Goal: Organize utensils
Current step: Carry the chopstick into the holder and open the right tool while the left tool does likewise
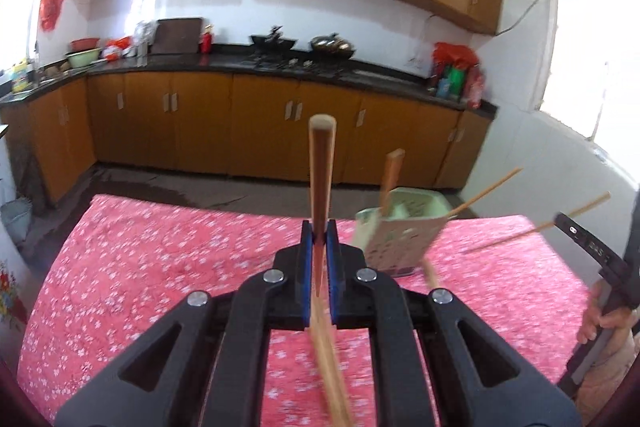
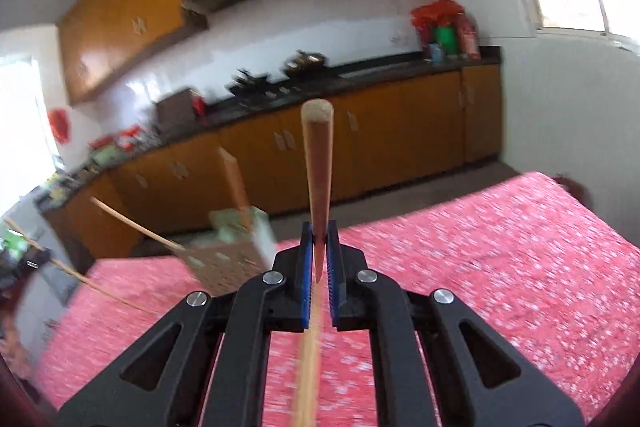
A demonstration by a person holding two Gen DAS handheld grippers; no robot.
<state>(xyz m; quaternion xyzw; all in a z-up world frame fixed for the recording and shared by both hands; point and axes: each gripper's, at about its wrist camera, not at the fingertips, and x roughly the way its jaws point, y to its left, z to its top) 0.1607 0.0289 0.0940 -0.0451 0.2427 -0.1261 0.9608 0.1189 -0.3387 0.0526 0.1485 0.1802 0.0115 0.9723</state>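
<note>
A kitchen with orange cabinets, a dark counter and a range hood fills the background; in front lies a tabletop [image 1: 140, 267] under a pink flowered cloth.

Left wrist view: the left tongs [image 1: 319, 239] are closed narrow on a wooden utensil, seemingly a pair of chopsticks [image 1: 321, 167], which stands up at frame centre. Right of centre a pale green holder [image 1: 400, 231] sits tilted on the cloth, with one wooden handle [image 1: 391, 179] already standing in it. At the right edge the other tongs [image 1: 576, 227] carry thin sticks that slant across toward the holder. No readable brand; faint marks on those tongs are too blurred to read.

Right wrist view: the right tongs [image 2: 319, 239] are closed narrow on a wooden stick [image 2: 317, 167], upright at centre. The holder [image 2: 236, 247] is lower left, blurred, with a handle in it and thin sticks [image 2: 136, 223] crossing the left side. No writing can be made out.

Judgement: the task looks partly done, with one piece stowed and both tongs loaded with pieces not yet in the holder.
</note>
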